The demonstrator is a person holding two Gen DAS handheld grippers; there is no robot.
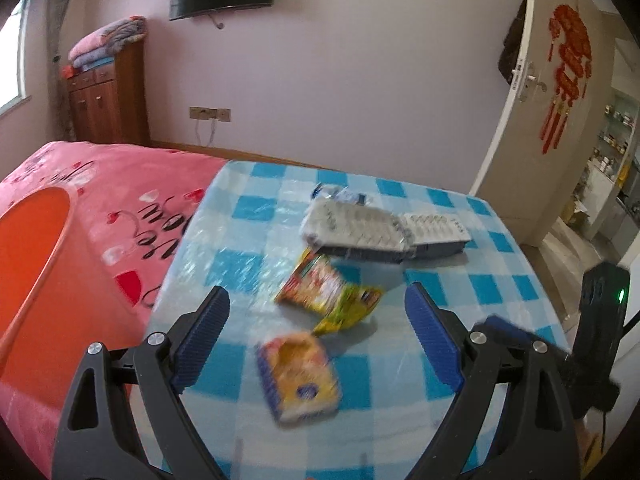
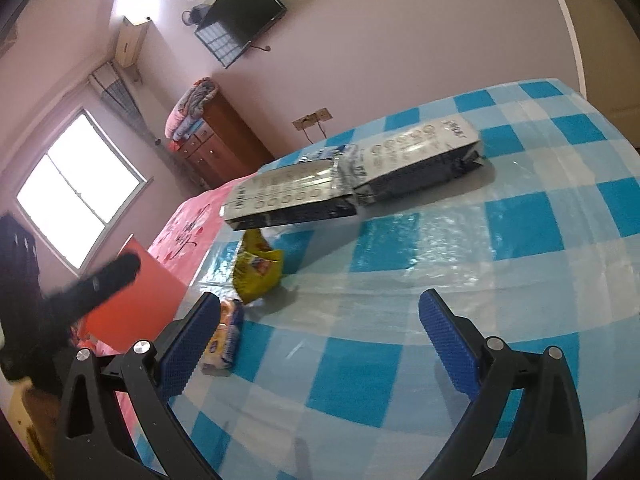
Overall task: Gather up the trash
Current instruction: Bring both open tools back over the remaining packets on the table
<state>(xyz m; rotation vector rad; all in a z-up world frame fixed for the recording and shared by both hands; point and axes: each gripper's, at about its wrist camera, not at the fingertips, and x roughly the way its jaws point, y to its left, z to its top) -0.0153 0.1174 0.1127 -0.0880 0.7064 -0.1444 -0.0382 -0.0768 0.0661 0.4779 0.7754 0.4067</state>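
With both grippers gaping wide and empty, the left gripper (image 1: pixel 316 332) should drop squarely over the yellow packet (image 1: pixel 298 376) near the tabletop's (image 1: pixel 248 216) left edge, pinching its middle before swinging toward the orange bin (image 1: pixel 32 240).

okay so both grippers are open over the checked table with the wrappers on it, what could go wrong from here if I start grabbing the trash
1. The yellow wrapper lies flat on the glossy tablecloth, so the open left gripper may slide it instead of pinching it.
2. The green snack bag touches the grey packages; grabbing it could drag them along.
3. The orange bin sits off the table's left edge, so a loosely held wrapper might drop onto the pink bed cover.
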